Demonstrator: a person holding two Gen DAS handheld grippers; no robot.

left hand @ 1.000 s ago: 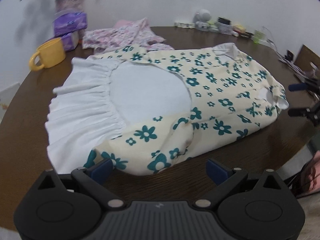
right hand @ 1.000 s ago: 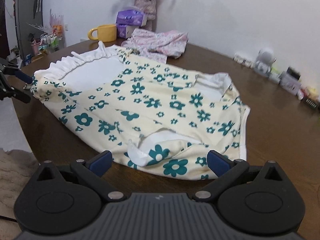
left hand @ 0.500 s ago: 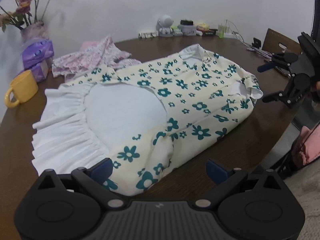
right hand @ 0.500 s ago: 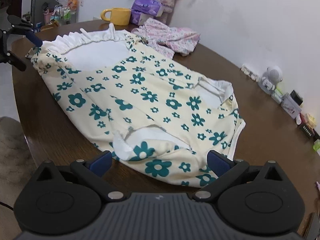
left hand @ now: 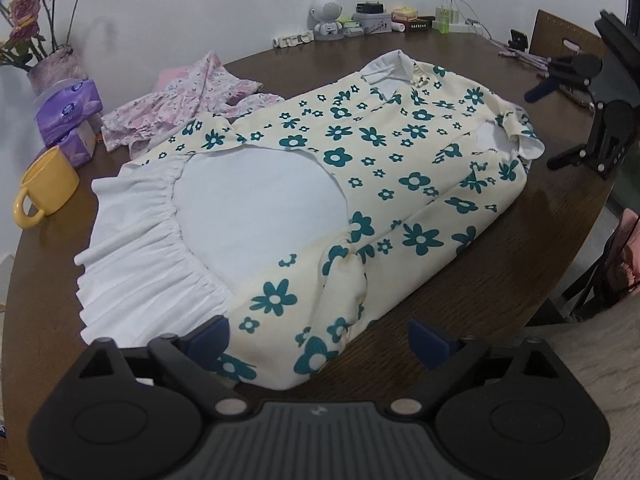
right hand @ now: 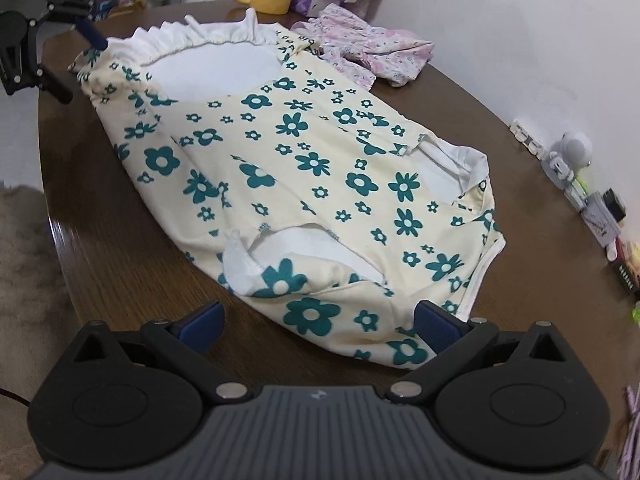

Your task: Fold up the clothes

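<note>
Flowers (left hand: 28,20) in a vase stand at the far left of the left wrist view, with purple tissue packs (left hand: 68,114) and a yellow mug (left hand: 46,184) in front of them on the dark wooden counter (left hand: 500,264). Just right of the packs lies a crumpled pink floral garment (left hand: 188,100), its near edge touching the cream dress (left hand: 400,184) with teal flowers. That dress is spread flat across the middle of the counter, its white ruffled hem (left hand: 136,248) toward the left and its white collar (left hand: 390,68) toward the far side. The left gripper (left hand: 318,338) hovers at the near hem corner with its jaws spread wide, the folded edge of the dress between them, nothing pinched. A small white robot figure (left hand: 328,16) and assorted small items sit along the wall behind. At the right edge, the right gripper (left hand: 558,124) hangs just beside the sleeve end of the dress, jaws released. In the right wrist view the same gripper (right hand: 318,326) frames the sleeve-side edge of the dress (right hand: 304,160), empty, and the left gripper (right hand: 84,66) shows at the far hem.
</note>
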